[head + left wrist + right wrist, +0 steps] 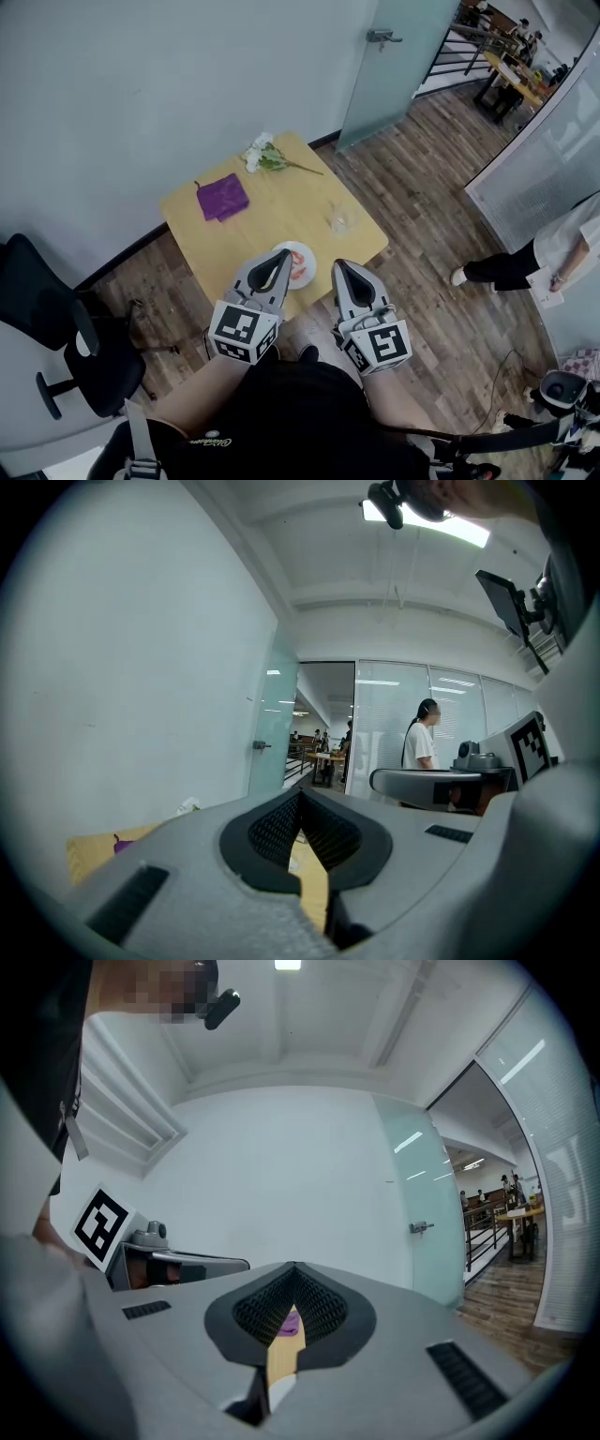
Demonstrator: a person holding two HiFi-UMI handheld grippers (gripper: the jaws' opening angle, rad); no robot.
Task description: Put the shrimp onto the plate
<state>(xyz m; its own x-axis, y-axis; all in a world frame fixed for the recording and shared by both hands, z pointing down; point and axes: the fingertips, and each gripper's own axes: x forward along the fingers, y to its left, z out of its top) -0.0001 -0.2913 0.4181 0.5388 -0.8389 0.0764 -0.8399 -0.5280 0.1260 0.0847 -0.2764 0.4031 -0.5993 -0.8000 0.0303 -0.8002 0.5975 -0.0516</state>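
A small yellow wooden table (pixel 272 220) stands below me in the head view. Near its front edge sits a white plate (pixel 307 253), and an orange shrimp (pixel 298 267) lies on it. My left gripper (pixel 283 252) is shut and empty, held level above the plate's left side. My right gripper (pixel 337 265) is shut and empty too, just right of the plate over the table's front edge. In the left gripper view the jaws (pixel 300 795) meet at their tips, with table top showing below. The right gripper view shows its jaws (pixel 293 1268) closed the same way.
On the table lie a purple cloth (pixel 221 198), white flowers (pixel 262 156) at the far edge and a clear glass (pixel 339 221) at the right. A black office chair (pixel 56 328) stands left. A person (pixel 544 258) stands on the wood floor at right, near a glass door (pixel 394 56).
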